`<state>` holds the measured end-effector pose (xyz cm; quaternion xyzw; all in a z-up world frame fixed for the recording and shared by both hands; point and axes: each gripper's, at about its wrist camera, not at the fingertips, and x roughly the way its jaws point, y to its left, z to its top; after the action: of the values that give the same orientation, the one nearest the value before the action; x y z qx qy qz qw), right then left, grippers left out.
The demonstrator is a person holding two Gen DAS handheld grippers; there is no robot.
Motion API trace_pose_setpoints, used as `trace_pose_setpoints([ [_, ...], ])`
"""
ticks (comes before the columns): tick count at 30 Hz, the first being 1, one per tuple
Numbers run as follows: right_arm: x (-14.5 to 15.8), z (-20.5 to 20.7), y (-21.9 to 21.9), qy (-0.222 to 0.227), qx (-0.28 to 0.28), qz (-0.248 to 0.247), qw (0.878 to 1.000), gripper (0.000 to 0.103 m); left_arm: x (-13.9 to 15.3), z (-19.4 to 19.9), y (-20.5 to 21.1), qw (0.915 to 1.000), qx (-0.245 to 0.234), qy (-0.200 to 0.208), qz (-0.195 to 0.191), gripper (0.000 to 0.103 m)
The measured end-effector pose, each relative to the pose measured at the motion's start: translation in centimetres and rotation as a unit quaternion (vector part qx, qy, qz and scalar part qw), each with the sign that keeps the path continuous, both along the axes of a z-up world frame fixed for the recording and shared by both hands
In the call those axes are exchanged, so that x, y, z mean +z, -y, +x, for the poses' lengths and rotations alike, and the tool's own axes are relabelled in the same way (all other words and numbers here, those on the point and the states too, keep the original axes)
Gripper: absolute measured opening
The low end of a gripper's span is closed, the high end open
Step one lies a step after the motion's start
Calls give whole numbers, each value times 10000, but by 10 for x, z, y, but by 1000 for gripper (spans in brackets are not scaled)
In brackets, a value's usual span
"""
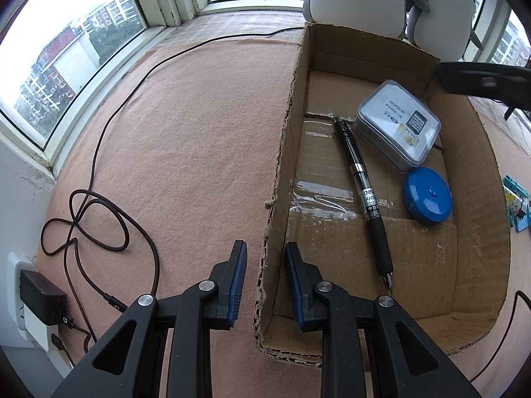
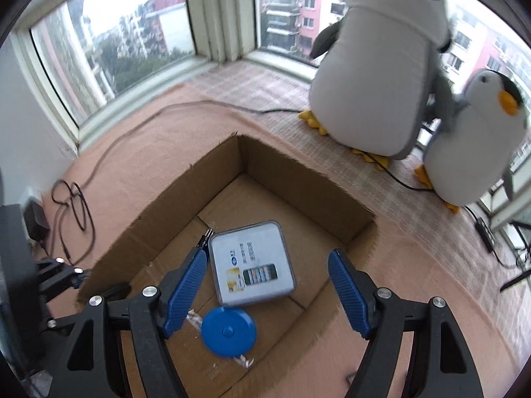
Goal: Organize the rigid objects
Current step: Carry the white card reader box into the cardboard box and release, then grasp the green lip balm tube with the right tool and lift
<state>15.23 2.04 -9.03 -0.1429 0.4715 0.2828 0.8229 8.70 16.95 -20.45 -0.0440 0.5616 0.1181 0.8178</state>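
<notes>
Trouble could come from the left gripper (image 1: 265, 285), pinched on the cardboard box (image 1: 282, 152) wall, tearing or tipping it, while the right gripper (image 2: 267, 293) hangs wide and empty above the tin (image 2: 252, 265), tape measure (image 2: 229, 331) and pen (image 1: 365, 195) inside.

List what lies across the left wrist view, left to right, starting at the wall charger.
Charger → coiled cable → cardboard box wall → pen → blue tape measure.
</notes>
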Motion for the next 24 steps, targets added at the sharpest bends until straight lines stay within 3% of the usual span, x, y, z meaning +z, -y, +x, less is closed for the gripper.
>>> trace_pose_setpoints([
  [11,32,-39,95,176,-722,384,9965,72,2,-2,4,10000,5,-5,61,25],
  [24,5,-70,251,-271,-2082,335,9771,72,3,-2,6,9999,13,-11,100,25],
])
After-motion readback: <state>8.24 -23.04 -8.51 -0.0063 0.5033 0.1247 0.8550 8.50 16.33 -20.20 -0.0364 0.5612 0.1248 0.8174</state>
